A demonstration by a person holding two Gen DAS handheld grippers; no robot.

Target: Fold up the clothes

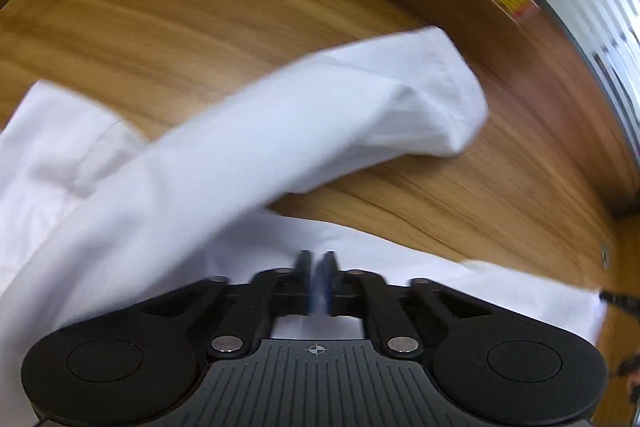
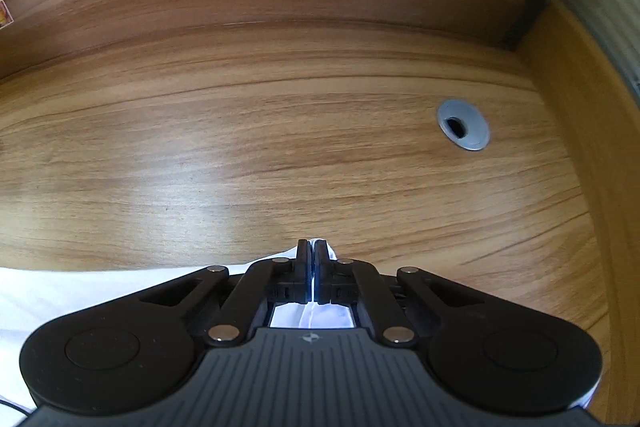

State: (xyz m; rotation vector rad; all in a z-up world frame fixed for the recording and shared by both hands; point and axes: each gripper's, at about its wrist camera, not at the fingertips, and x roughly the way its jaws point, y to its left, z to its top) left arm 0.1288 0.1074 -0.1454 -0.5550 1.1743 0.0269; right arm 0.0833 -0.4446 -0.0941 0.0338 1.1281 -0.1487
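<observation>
1. Cloth fills my left wrist view: a white shirt [image 1: 208, 163] sprawls over the wooden counter [image 1: 168, 39], one sleeve [image 1: 404, 103] raised across the frame with its cuff end toward the right, blurred.
2. My left hand-held gripper [image 1: 317, 261] sits low over the shirt's body; its jaws are pinched close together with a sliver of white fabric between them, so I read it as clamped on the shirt.
3. Far right in that view, a dark tip [image 1: 618, 301] pokes in at the shirt's edge; I cannot tell what it is.
4. An orange-and-yellow sticker [image 1: 512, 1] sits on the wooden back panel beyond the sleeve.
5. Over to the right wrist view: my right hand-held gripper [image 2: 312, 247] is clenched on a fold of the same white shirt [image 2: 80, 299], cloth peeking out just past the fingertips and running back under the jaws.
6. Shirt fabric spreads off to the left along the bottom of this view, lying on the counter [image 2: 240, 147].
7. A grey cable grommet [image 2: 463, 125] is set into the counter, well apart from the gripper, up to the right.
</observation>
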